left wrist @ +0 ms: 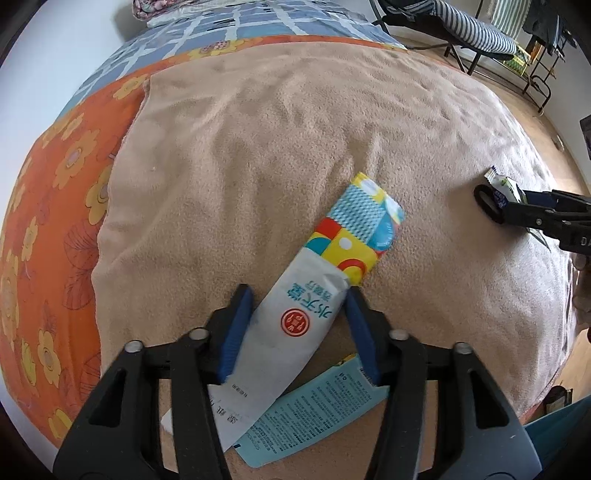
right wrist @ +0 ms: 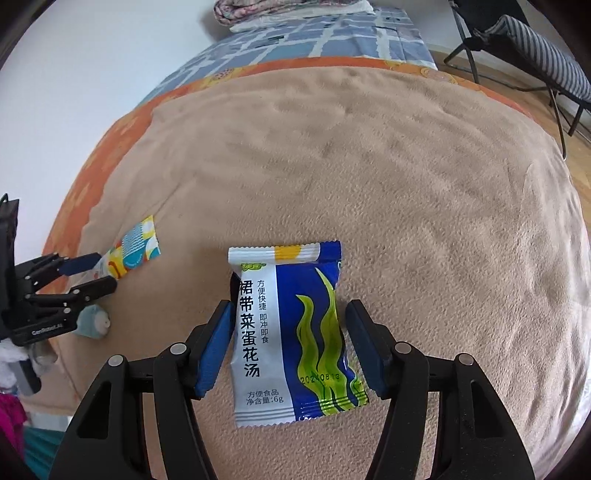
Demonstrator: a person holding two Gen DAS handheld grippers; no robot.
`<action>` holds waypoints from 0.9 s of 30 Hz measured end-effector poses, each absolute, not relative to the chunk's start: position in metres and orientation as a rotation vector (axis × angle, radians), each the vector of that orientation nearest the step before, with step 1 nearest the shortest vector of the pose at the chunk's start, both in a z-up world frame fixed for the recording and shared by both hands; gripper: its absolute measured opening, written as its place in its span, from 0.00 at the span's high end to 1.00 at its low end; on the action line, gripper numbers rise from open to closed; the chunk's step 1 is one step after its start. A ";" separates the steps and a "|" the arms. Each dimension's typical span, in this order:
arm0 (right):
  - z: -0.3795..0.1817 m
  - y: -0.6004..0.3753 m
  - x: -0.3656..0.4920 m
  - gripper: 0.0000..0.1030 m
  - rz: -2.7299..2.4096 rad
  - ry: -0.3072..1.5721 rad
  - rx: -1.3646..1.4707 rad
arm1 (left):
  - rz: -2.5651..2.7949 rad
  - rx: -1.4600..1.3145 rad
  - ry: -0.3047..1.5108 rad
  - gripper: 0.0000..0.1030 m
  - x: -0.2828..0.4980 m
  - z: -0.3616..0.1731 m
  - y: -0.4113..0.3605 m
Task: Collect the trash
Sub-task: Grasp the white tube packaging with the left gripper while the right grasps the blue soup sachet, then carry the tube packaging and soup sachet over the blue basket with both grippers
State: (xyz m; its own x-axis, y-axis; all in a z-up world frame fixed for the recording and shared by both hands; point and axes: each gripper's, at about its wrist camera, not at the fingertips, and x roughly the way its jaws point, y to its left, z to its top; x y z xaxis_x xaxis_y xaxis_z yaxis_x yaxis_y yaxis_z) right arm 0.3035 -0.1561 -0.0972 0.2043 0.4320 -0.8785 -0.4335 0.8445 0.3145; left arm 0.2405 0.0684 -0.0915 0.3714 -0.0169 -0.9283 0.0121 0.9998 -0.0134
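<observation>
Beige fleece blanket covers the bed where two hand-held grippers work over scattered wrappers. On the left wrist view, the left gripper has its blue-padded fingers spread on either side of a long white wrapper with a red round seal; the left pad sits against the wrapper's edge, while the right one stands just beside the other edge, so the grip is not closed. That wrapper lies over a colourful patterned packet at its far end and a pale blue printed sachet at its near end. On the right wrist view, the right gripper is released, its fingers flanking a blue-and-white soup packet with green seaweed art that lies flat on the blanket between them, a gap showing on each side. An orange floral sheet and a blue checked cover lie beyond the blanket, with a striped folding chair on the wooden floor near the bed.
</observation>
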 end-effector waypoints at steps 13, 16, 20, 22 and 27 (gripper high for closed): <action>-0.087 -0.166 0.300 0.49 0.595 1.185 0.042 | -0.035 0.037 1.184 0.47 0.232 -0.086 0.069; -0.082 -0.169 0.298 0.49 0.586 1.173 0.048 | -0.033 0.015 1.206 0.47 0.228 -0.091 0.076; -0.075 -0.174 0.297 0.49 0.582 1.153 0.065 | -0.039 -0.034 1.204 0.55 0.224 -0.092 0.085; -0.071 -0.176 0.295 0.49 0.578 1.142 0.069 | -0.034 -0.055 1.198 0.63 0.223 -0.090 0.089; -0.062 -0.181 0.290 0.49 0.570 1.121 0.077 | -0.018 -0.071 1.156 0.77 0.218 -0.078 0.094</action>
